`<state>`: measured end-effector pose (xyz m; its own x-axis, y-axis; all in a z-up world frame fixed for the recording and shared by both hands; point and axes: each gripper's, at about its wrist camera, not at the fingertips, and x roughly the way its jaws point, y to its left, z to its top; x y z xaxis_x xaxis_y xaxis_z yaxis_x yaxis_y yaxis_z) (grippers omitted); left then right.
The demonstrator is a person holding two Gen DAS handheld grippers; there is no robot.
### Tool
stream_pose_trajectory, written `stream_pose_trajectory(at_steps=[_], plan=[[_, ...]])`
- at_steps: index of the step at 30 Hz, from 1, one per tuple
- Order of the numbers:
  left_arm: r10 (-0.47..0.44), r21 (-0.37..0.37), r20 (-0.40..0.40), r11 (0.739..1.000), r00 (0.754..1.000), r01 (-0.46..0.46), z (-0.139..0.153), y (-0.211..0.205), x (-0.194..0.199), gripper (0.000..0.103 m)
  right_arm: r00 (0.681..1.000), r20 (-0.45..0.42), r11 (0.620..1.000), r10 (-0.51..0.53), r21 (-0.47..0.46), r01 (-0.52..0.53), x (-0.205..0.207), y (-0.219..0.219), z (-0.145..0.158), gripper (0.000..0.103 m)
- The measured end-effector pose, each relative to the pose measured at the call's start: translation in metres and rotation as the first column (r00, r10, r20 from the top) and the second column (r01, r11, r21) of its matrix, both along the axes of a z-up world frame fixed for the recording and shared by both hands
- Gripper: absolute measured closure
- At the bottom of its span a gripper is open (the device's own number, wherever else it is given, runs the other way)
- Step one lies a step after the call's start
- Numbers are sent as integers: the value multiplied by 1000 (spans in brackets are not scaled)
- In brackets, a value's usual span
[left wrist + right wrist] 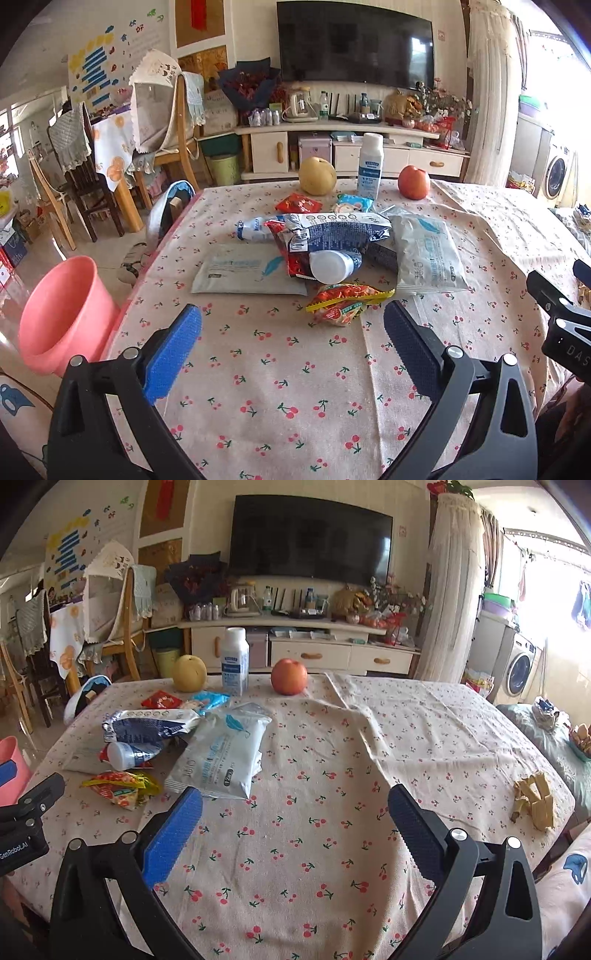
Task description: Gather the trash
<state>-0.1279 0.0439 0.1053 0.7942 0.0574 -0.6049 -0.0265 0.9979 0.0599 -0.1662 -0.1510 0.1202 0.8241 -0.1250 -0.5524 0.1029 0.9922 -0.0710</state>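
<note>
Starting out: left gripper [291,325] and right gripper [295,808] both spread wide, empty. Next, grab the orange wrapper [345,301] at centre frame; pink bin [66,314] lower left.

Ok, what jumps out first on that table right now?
The heap of wrappers mid-table, a red-yellow snack packet nearest the open left gripper. Behind it stand a pear, white bottle and apple; a pink bin waits beside the table's left edge.

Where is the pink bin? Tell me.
In the left wrist view the pink bin stands off the table's left edge, beside the cherry-print tablecloth, left of the wrapper pile.
</note>
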Motion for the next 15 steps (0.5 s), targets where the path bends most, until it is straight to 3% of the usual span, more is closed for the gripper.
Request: stream_pose_trajectory(at_steps=[6,15], plan=[[12,17,57,1000,998,-13,10,8,-28,4,998,54,1000,12,23,-13,-24,4,11,4],[42,-19,95,999,995,-41,17,21,-44,4,995,92,999,37,8,-38,-38,16,17,4]])
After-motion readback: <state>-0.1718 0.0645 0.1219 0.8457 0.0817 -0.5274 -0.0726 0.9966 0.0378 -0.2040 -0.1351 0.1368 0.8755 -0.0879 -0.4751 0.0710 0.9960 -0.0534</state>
